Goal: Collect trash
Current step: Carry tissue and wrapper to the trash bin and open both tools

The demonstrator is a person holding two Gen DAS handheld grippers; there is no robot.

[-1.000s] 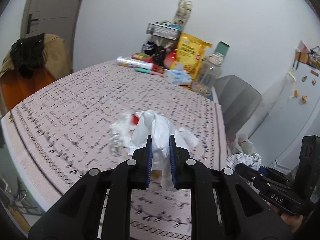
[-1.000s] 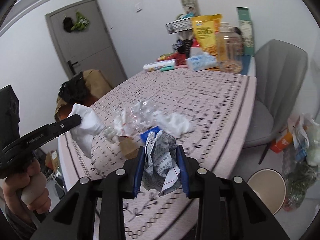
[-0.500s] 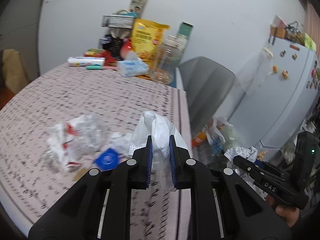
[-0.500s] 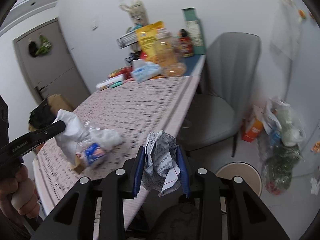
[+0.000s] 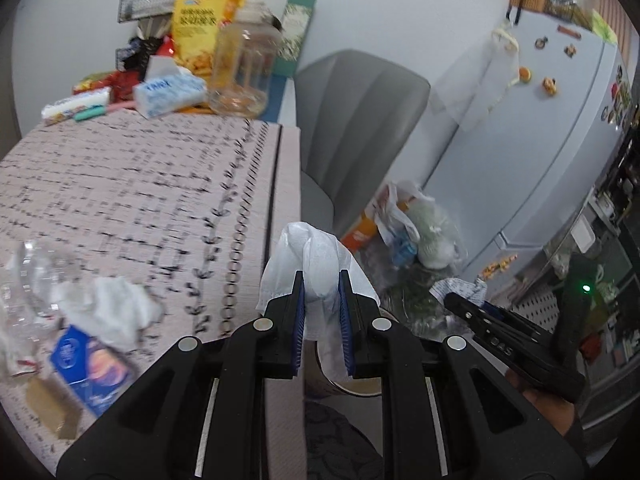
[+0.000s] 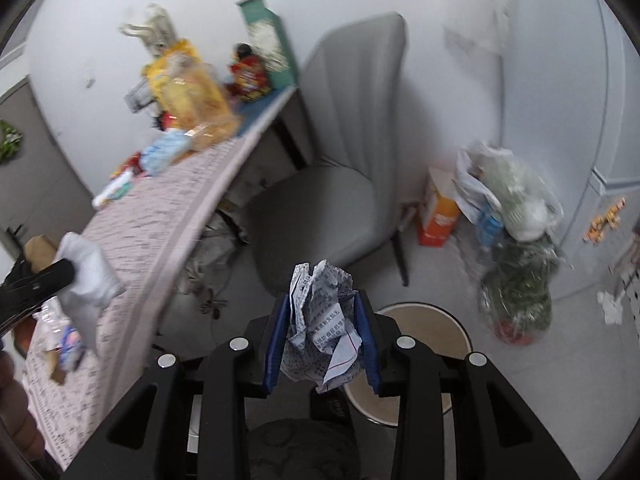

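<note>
My left gripper (image 5: 322,280) is shut on a white tissue wad (image 5: 312,264), held over the table's right edge; it also shows in the right wrist view (image 6: 86,276). My right gripper (image 6: 322,308) is shut on a crumpled printed paper (image 6: 324,328), held above the floor beside a round beige bin (image 6: 424,328). In the left wrist view the right gripper's tip (image 5: 460,300) carries that paper (image 5: 456,286), and the bin's rim (image 5: 360,388) shows below my fingers. On the table lie a white tissue (image 5: 108,308), a blue wrapper (image 5: 92,364) and a clear crushed bottle (image 5: 28,280).
A grey chair (image 6: 332,184) stands by the table's edge (image 5: 280,184). Bags of rubbish (image 6: 512,240) and an orange box (image 6: 440,208) sit on the floor by the fridge (image 5: 540,120). Snack bags, a jar and a tissue pack (image 5: 168,92) crowd the table's far end.
Both grippers have swung right, off the table toward the floor bin, each still holding its trash. The table litter has slid to the left of the views.
</note>
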